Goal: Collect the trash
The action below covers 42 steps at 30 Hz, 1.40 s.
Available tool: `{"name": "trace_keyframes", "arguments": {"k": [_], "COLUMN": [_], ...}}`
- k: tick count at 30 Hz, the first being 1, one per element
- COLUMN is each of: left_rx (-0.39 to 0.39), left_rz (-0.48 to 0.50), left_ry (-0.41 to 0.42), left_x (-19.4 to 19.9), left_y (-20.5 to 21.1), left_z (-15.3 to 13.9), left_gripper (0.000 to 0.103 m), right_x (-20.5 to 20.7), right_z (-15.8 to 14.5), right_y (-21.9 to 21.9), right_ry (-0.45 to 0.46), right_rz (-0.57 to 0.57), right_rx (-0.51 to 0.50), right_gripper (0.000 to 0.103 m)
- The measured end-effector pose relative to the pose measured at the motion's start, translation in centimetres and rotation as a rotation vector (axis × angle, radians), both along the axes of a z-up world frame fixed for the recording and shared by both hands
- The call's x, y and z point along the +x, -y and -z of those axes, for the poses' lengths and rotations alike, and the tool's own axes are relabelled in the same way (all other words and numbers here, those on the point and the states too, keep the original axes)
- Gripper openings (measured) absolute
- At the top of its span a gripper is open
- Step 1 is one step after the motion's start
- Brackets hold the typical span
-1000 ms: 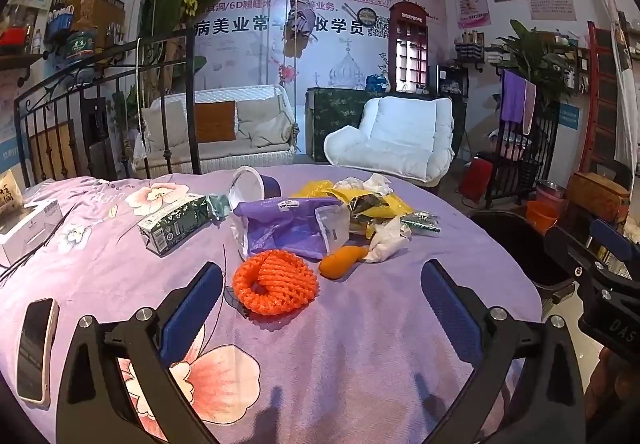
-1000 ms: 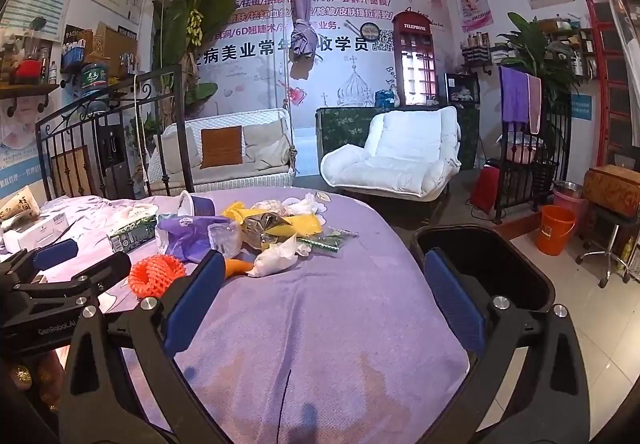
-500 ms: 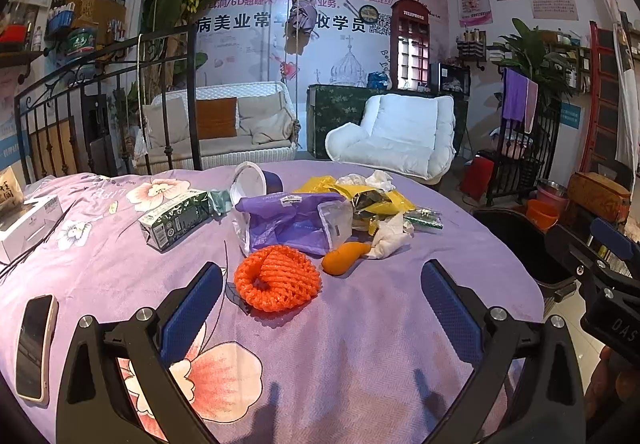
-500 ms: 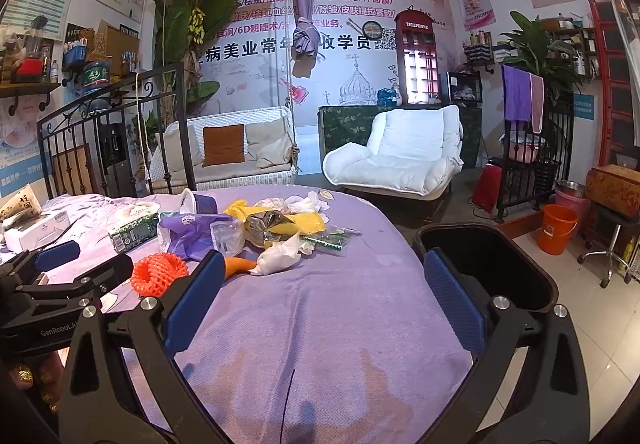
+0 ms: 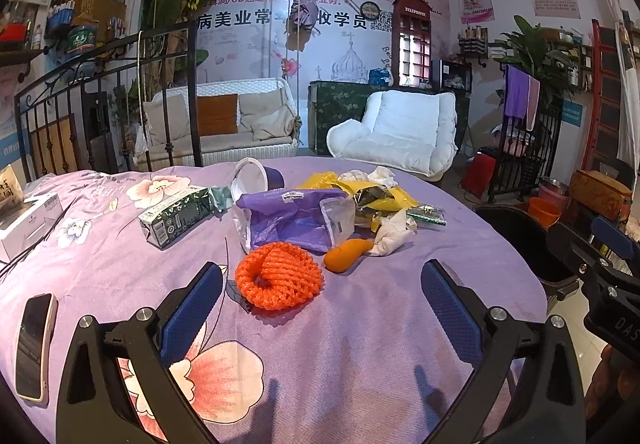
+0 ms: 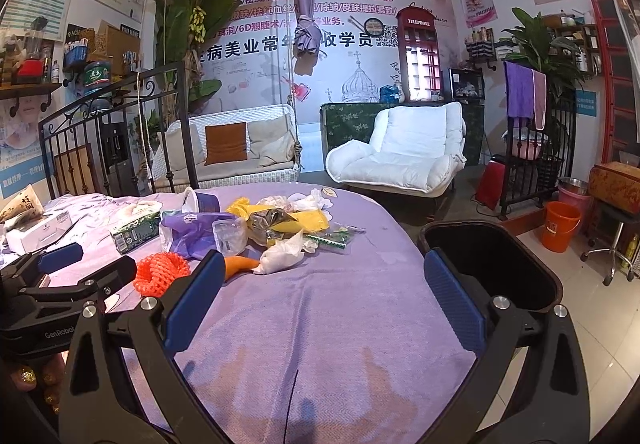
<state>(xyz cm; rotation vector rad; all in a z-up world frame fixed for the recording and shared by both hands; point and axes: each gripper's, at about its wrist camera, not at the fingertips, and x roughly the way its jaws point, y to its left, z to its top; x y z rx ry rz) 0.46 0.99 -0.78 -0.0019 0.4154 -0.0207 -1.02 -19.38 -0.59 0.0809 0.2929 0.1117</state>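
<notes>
A heap of trash lies on the purple tablecloth (image 5: 340,344): an orange foam net (image 5: 278,276), an orange peel piece (image 5: 346,254), a purple plastic bag (image 5: 292,219), a crumpled white tissue (image 5: 394,234), yellow wrappers (image 5: 384,191), a green carton (image 5: 174,215) and a tipped cup (image 5: 254,177). My left gripper (image 5: 320,304) is open and empty, just short of the net. My right gripper (image 6: 322,292) is open and empty over bare cloth, right of the heap (image 6: 280,224). A black bin (image 6: 492,264) stands off the table's right edge.
A phone (image 5: 34,340) lies at the near left and a white box (image 5: 28,219) at the far left. An iron railing (image 5: 100,103), a swing sofa and a white armchair (image 5: 400,135) stand behind the table. An orange bucket (image 6: 560,226) sits on the floor.
Both grippers have edged slightly forward toward the heap, which appears a little nearer. Both stay open and nothing on the table has moved.
</notes>
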Motion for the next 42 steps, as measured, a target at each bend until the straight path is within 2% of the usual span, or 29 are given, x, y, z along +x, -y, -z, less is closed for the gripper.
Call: {"name": "trace_keyframes", "arguments": {"k": [42], "left_rx": [-0.002], "left_rz": [0.0], "left_ry": [-0.009], "left_x": [0.07], "left_y": [-0.23], "left_z": [0.4], "left_gripper": [0.099], "right_x": [-0.17], "right_z": [0.28], "right_y": [-0.17], "right_ry": [-0.021], "right_rz": [-0.013], "right_rx": [0.018], "right_gripper": [0.098]}}
